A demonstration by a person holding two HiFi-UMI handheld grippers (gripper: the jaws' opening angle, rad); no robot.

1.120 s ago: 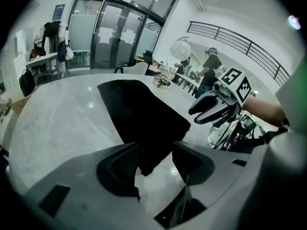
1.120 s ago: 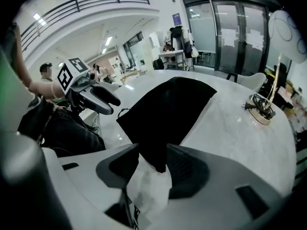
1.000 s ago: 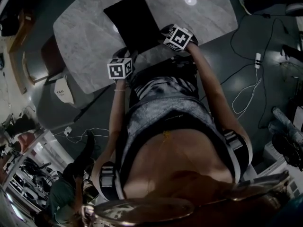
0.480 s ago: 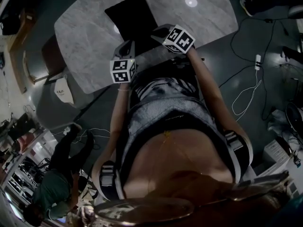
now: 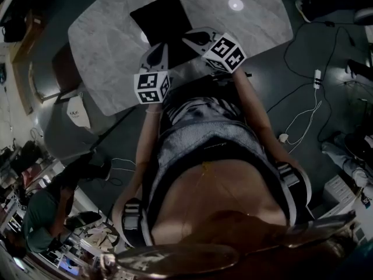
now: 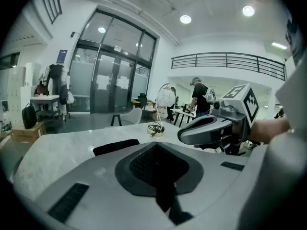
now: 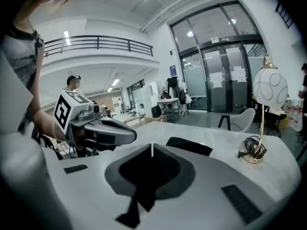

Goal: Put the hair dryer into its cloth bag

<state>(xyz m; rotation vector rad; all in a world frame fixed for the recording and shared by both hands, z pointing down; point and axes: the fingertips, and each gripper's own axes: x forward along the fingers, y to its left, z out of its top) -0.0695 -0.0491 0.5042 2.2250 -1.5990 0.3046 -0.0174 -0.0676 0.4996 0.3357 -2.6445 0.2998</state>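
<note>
Pinches the near edge of the black bag (image 5: pixel 163 19) with both grippers, side by side above the marble tabletop (image 5: pixel 105 45); presses the fingers (image 6: pixel 225 181) of the left gripper (image 6: pixel 154 147) together on a strip of the dark cloth; clamps the fingers of the right gripper (image 7: pixel 152 150), just closed, on another strip, a thin slit showing at their tips; leaves the bag's far part flat on the tabletop.

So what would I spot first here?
A black bag lies on a big marble table, near the top of the head view. The left tool and the right tool sit side by side at the bag's near edge, both shut on its dark cloth.
</note>
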